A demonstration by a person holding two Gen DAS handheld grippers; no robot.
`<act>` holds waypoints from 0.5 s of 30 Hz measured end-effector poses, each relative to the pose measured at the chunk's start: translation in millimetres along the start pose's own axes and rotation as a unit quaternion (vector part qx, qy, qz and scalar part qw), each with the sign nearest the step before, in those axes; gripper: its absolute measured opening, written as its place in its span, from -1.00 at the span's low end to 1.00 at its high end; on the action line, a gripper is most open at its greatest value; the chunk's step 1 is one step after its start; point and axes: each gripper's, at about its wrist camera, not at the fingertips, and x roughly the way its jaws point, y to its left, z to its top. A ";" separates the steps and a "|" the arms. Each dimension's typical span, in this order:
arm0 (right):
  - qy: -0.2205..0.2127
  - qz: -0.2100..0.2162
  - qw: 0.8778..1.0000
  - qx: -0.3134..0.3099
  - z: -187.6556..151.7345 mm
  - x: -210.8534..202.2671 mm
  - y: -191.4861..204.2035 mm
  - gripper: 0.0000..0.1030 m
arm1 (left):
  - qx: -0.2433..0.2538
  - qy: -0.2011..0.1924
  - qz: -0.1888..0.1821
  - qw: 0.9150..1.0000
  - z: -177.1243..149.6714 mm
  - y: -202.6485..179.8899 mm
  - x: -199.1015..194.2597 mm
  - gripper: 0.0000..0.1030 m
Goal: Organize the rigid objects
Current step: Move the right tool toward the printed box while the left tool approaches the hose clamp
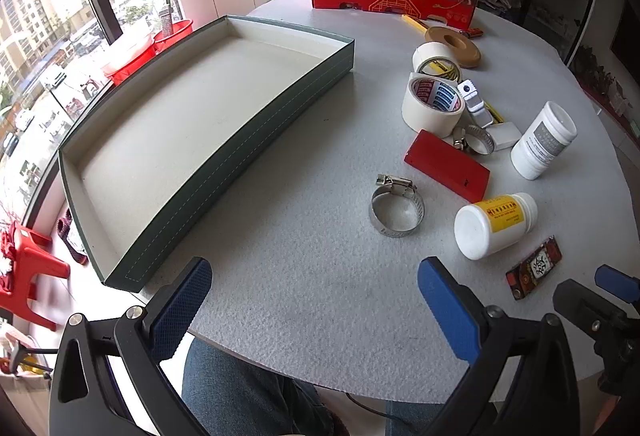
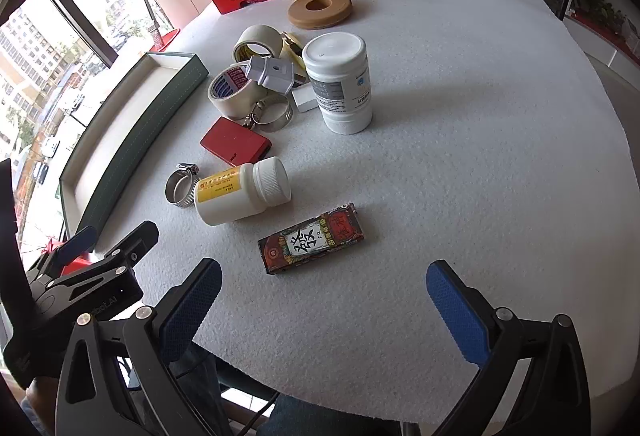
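The left gripper [image 1: 314,300] hung spread wide and empty near the green tray [image 1: 240,152]; the right gripper [image 2: 324,300] gaped likewise before the patterned box [image 2: 312,238].

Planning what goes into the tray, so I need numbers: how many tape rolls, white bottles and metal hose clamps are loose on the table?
Tape rolls: 2
White bottles: 2, one upright, one lying down
Metal hose clamps: 2
Total: 6
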 end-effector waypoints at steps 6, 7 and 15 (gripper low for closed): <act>0.007 -0.002 1.000 -0.001 2.4 6.8 -0.1 1.00 | 0.009 0.001 0.003 1.000 4.6 -1.9 4.3 1.00; 0.007 -0.002 1.000 -0.002 2.4 7.2 -0.1 1.00 | 0.010 0.001 0.003 1.000 5.4 -2.3 5.2 1.00; 0.009 -0.006 1.000 -0.001 3.4 8.6 -3.2 1.00 | 0.026 0.000 0.001 1.000 8.8 -2.0 12.3 1.00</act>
